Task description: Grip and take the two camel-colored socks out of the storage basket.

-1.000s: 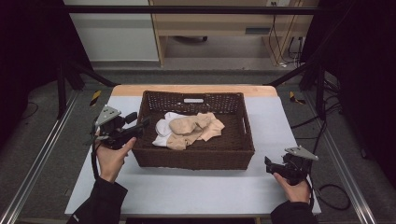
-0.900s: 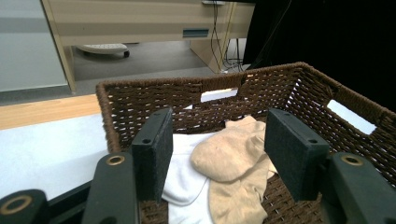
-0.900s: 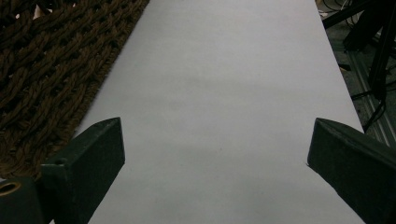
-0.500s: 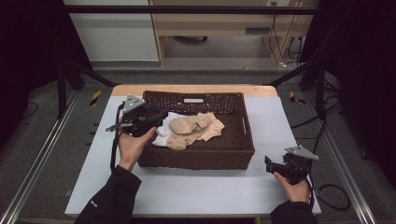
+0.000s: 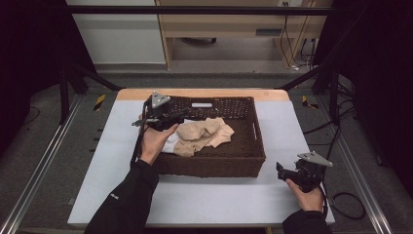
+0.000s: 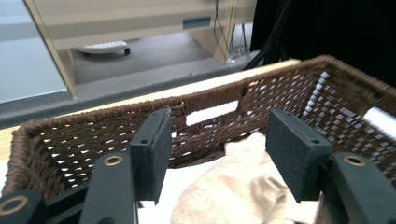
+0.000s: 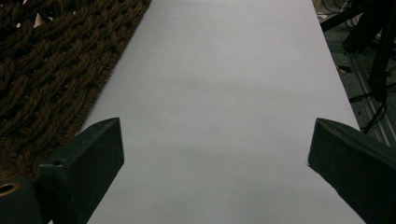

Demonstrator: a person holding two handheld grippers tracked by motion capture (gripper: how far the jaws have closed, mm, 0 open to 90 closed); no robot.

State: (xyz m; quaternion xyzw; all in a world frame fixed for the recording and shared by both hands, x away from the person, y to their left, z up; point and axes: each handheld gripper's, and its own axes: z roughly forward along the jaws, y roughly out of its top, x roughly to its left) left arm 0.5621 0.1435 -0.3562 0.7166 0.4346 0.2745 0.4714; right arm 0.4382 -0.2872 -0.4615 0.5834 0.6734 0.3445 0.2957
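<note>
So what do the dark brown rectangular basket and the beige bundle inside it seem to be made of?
The dark brown rectangular basket looks like woven wicker or twisted fibre, matte, with open gaps in the weave. The beige bundle looks like soft cloth: it creases and slumps, with a faint sheen.

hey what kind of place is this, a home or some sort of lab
Probably a lab recording station: a white-topped table inside metal frame rails, loose floor cables, and a dark brown wicker basket of beige cloths.

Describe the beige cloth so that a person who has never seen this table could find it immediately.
On the white table stands one dark brown woven basket. Inside it, toward its left half, lies a crumpled beige cloth, just beside the left tool, whose jaws stand open above it. A smaller white cloth lies against its left edge; the beige one is larger, tan-coloured and lies partly on top.
</note>
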